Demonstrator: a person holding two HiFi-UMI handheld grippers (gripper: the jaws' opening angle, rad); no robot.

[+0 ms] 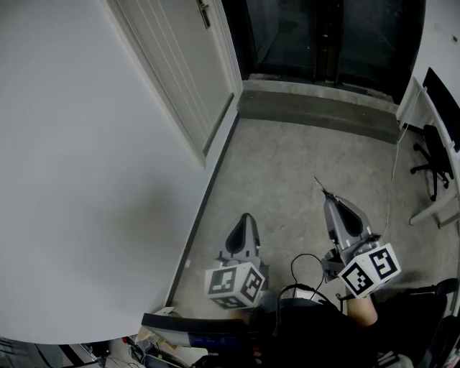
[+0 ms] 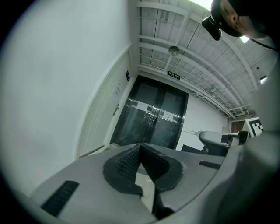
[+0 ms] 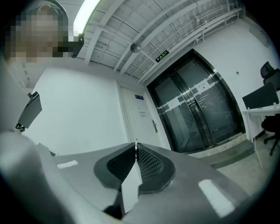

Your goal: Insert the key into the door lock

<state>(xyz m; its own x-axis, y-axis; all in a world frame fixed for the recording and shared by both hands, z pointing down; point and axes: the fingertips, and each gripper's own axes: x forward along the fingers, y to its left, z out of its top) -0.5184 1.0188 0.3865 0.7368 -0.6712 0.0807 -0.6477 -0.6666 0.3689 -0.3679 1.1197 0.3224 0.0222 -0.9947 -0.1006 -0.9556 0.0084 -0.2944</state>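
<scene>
A thin metal key [image 1: 320, 186] sticks forward out of my right gripper [image 1: 329, 198], whose jaws are shut on it; in the right gripper view only the key's tip [image 3: 136, 143] shows above the closed pads. The white door [image 1: 183, 65] with its handle and lock [image 1: 204, 13] stands far ahead on the left wall, well away from both grippers. The same handle [image 3: 154, 126] is seen small in the right gripper view. My left gripper [image 1: 245, 217] hangs low beside the wall, shut with nothing between its pads [image 2: 131, 159]. The left gripper view catches the right gripper [image 2: 214, 139] off to the right.
Dark glass double doors [image 1: 323, 36] close the corridor's far end behind a raised concrete step [image 1: 316, 111]. A white desk [image 1: 431, 115] and a black office chair [image 1: 431, 154] stand at the right. Clutter [image 1: 165, 338] lies at the wall's foot near me.
</scene>
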